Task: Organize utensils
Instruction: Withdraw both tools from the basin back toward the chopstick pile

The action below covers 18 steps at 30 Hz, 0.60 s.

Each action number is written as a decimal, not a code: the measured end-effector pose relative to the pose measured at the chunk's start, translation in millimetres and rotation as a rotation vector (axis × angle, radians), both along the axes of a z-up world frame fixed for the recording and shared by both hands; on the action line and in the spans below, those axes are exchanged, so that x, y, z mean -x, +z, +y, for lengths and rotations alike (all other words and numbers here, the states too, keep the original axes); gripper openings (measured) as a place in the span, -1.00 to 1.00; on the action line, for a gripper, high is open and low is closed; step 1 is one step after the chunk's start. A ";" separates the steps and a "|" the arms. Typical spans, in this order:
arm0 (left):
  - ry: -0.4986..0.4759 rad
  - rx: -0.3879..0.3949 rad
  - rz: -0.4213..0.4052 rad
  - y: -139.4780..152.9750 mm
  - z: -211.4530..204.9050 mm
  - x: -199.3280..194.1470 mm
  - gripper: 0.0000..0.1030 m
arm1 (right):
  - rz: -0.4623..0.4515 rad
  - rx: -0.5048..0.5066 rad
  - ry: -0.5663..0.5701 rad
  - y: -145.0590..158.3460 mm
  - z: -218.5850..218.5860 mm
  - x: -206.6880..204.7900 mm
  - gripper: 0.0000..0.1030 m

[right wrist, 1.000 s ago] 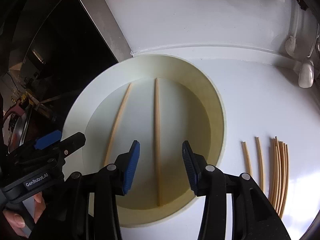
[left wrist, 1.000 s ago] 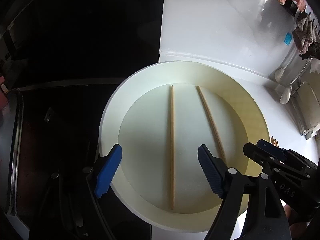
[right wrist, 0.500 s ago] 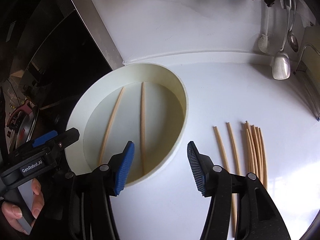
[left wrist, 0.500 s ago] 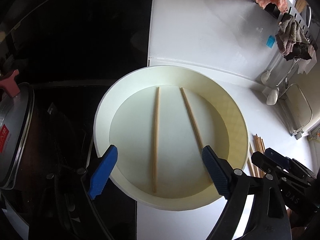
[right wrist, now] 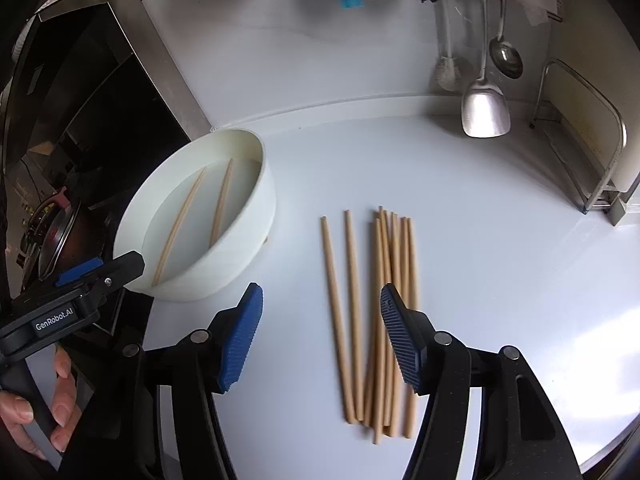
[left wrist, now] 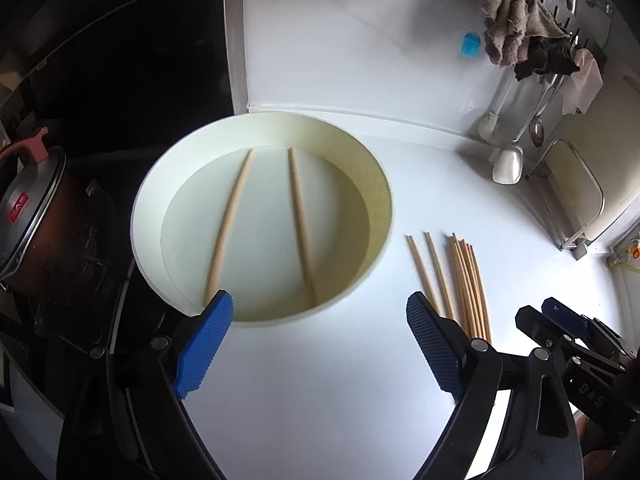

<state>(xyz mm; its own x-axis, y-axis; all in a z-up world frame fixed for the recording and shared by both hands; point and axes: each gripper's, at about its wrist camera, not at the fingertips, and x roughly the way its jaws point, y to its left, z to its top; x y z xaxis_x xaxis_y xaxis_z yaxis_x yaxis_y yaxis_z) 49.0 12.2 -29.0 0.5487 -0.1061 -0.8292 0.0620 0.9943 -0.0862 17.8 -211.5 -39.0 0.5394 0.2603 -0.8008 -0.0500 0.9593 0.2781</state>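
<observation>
- A dark pot with a metal lid [left wrist: 28, 208] sits far to the left of the left gripper [left wrist: 316, 344], on the black stove side
- A round white basin [left wrist: 380, 184] lies ahead of the left gripper and slightly to its left; its near rim is just beyond the left blue pad [left wrist: 204, 344]
- Two chopsticks in the basin [left wrist: 298, 220] lie on its floor, apart from each other, pointing away from the gripper
- The left gripper hangs over the white table [left wrist: 320, 400] with its jaws wide apart, nothing between them
- In the right wrist view the basin [right wrist: 256, 216] is ahead and to the left of the right gripper [right wrist: 320, 336], with the person's hand [right wrist: 36, 408] on the left gripper's handle at the lower left edge
- The right gripper is spread open and empty, above the table
- Two single chopsticks [right wrist: 340, 304] lie between its pads, straight ahead on the table
- A bundle of chopsticks [right wrist: 394, 300] lies just right of those two, partly under the right pad [right wrist: 400, 340]
- A metal spatula [right wrist: 484, 108] and a ladle [right wrist: 506, 56] hang far ahead to the right, against the white wall
</observation>
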 end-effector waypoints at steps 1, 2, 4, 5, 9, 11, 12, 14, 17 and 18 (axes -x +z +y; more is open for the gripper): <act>0.005 -0.001 0.002 -0.5 -7.8 5.9 0.70 | -0.001 0.004 0.003 -1.8 -9.2 4.7 0.16; 0.010 -0.004 0.002 -1.4 -15.1 11.3 0.71 | -0.001 0.008 0.007 -4.0 -18.1 8.9 0.16; 0.024 -0.017 0.008 -5.3 -30.0 21.6 0.71 | -0.001 0.009 0.016 -9.2 -34.0 15.8 0.17; 0.028 -0.023 0.015 -7.6 -36.5 26.3 0.71 | 0.002 0.007 0.019 -12.6 -41.7 18.1 0.17; 0.051 -0.046 0.041 -14.2 -55.7 41.4 0.72 | 0.024 0.000 0.022 -26.8 -67.8 24.5 0.17; 0.061 -0.051 0.054 -16.1 -61.8 45.5 0.72 | 0.044 -0.001 0.024 -34.5 -77.1 25.1 0.17; 0.066 -0.051 0.055 -16.4 -63.7 46.9 0.72 | 0.053 -0.002 0.023 -38.2 -80.8 24.8 0.17; 0.074 -0.055 0.048 -17.9 -66.8 48.2 0.72 | 0.066 -0.005 0.022 -45.0 -86.0 24.4 0.17; 0.067 -0.062 0.035 -24.2 -73.4 48.1 0.80 | 0.072 -0.006 0.008 -54.3 -88.7 23.1 0.17; 0.055 -0.063 0.031 -28.4 -75.8 46.8 0.80 | 0.072 -0.005 0.003 -57.7 -89.2 22.7 0.17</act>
<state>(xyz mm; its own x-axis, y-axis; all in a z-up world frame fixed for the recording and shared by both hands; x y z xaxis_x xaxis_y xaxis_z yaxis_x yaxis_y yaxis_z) 2.1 -63.5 -57.4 0.5259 -0.0238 -0.8502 0.0059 0.9997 -0.0243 -4.8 -300.7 -96.7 0.4799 0.2660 -0.8361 -0.0329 0.9577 0.2858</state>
